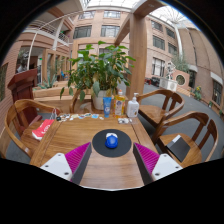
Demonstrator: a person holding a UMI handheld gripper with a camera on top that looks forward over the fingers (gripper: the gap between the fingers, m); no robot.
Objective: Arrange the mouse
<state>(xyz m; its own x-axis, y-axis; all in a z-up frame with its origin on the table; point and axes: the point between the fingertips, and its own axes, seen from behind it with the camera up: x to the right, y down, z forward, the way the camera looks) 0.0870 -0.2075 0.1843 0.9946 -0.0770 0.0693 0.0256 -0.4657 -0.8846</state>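
A blue mouse point(111, 141) sits in the middle of a round black mouse mat point(111, 145) on the wooden table point(70, 133). My gripper point(111, 160) is open, with its two pink pads point(77, 157) spread wide to either side. The mouse and mat lie just ahead of the fingertips, centred between them. Nothing is held.
A large potted plant point(100, 72) stands at the table's far edge with several bottles point(120, 106) in front of it. A red book point(42, 129) lies at the left. Wooden chairs point(165, 110) surround the table, and a dark device point(182, 148) lies at the right.
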